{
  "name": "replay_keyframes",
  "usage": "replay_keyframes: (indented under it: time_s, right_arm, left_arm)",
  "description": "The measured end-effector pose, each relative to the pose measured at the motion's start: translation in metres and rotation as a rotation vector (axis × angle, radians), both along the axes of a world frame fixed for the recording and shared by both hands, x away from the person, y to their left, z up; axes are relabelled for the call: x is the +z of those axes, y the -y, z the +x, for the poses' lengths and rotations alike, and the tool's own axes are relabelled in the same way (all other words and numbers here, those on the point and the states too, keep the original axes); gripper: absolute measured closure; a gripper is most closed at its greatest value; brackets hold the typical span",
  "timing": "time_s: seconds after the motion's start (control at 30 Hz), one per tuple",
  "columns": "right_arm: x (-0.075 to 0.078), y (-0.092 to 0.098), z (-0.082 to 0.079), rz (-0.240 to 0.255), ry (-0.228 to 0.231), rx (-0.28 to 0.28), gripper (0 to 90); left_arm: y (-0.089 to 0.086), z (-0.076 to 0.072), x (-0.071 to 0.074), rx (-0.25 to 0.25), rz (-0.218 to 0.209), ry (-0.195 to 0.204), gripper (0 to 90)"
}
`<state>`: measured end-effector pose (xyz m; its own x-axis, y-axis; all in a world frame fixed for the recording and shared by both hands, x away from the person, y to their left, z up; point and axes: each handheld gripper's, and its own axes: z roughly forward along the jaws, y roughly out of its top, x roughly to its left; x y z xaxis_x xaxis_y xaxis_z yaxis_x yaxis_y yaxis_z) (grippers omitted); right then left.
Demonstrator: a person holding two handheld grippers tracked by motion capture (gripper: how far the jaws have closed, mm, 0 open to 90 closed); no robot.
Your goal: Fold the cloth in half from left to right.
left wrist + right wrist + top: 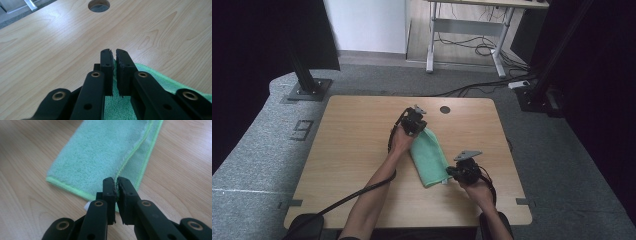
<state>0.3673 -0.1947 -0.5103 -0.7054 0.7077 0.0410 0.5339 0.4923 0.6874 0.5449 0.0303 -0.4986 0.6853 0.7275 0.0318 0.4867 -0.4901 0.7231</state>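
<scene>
A green cloth (pixel 430 157) of terry pile with a brighter lime-green hemmed border lies folded into a long narrow strip on the bench (pixel 352 150), near its middle. It runs slantwise — its far end toward the round hole (pixel 445 109) in the bench, its near end toward the person's side. The fold leaves two layers, the upper one's edge running lengthwise along the strip. A small white tag peeks out at the near corner. Each end of the strip is pinched — the rest lies flat.
</scene>
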Motion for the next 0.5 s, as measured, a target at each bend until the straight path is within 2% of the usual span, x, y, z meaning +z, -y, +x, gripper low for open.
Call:
replay_keyframes:
  time_s: [0.17, 0.3, 0.5]
  right_arm:
    - [-0.006, 0.001, 0.004, -0.013, -0.011, -0.01, 82.3]
    - [-0.01, 0.002, 0.006, -0.028, -0.022, -0.022, 80.7]
    - [-0.013, 0.006, 0.008, -0.047, -0.025, -0.04, 73.8]
  left_arm:
    - [0.001, 0.002, -0.004, 0.006, 0.002, 0.003, 78.4]
    - [-0.001, 0.003, -0.004, 0.026, -0.029, 0.005, 64.8]
    - [-0.003, 0.0, 0.001, 0.056, -0.061, 0.043, 45.1]
